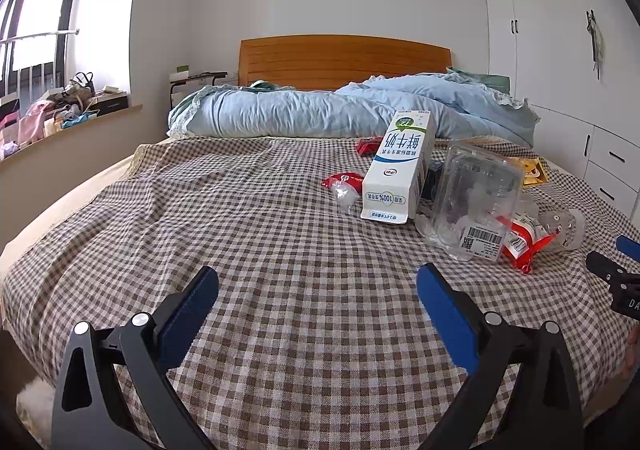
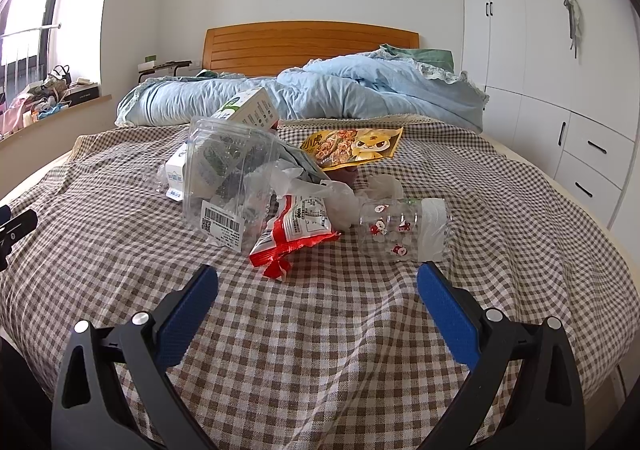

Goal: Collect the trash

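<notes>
Trash lies in a heap on the checkered bed cover (image 1: 240, 217). A white milk carton (image 1: 400, 165) lies beside a clear plastic clamshell box (image 1: 476, 201) with a barcode label. In the right wrist view the clamshell box (image 2: 228, 181), a red-and-white snack wrapper (image 2: 292, 234), a clear bottle (image 2: 404, 230) with red prints and a yellow snack bag (image 2: 356, 145) lie ahead. My left gripper (image 1: 318, 290) hovers open over bare cover, left of the heap. My right gripper (image 2: 318, 286) is open just short of the wrapper and bottle, and its tip (image 1: 616, 274) shows at the left view's right edge.
A rumpled blue duvet (image 1: 320, 109) lies before the wooden headboard (image 1: 344, 57). White wardrobes and drawers (image 2: 560, 89) line the right wall. A cluttered window sill (image 1: 60, 113) runs along the left. A small red wrapper (image 1: 344, 185) and a red pack (image 1: 368, 145) lie near the carton.
</notes>
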A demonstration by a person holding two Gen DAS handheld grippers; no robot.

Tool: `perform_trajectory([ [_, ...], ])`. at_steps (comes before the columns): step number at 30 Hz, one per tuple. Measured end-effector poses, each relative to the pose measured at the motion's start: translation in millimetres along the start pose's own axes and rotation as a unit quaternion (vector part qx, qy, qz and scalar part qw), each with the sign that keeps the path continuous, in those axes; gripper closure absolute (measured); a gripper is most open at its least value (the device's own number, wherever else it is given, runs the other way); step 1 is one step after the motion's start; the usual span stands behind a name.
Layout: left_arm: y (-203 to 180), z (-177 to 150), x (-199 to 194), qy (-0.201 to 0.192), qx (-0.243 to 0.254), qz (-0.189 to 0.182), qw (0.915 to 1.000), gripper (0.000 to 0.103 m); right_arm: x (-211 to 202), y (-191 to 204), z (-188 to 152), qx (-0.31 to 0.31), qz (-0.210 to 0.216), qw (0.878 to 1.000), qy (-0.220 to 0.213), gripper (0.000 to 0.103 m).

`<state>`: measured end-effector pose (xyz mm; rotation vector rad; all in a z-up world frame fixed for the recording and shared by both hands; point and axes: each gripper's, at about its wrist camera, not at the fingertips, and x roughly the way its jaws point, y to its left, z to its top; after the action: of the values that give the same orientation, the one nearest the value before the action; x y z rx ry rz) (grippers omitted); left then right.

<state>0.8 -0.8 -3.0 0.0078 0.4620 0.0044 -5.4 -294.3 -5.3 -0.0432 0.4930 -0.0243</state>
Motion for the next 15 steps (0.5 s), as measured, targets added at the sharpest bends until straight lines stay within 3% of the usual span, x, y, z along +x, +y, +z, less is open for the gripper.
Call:
perform_trajectory([
  [15, 0.8, 0.1, -0.5, 0.002, -0.001, -0.001, 1.0, 0.007, 0.8, 0.5, -0.3, 0.003, 0.0, 1.0, 0.003, 0.007],
])
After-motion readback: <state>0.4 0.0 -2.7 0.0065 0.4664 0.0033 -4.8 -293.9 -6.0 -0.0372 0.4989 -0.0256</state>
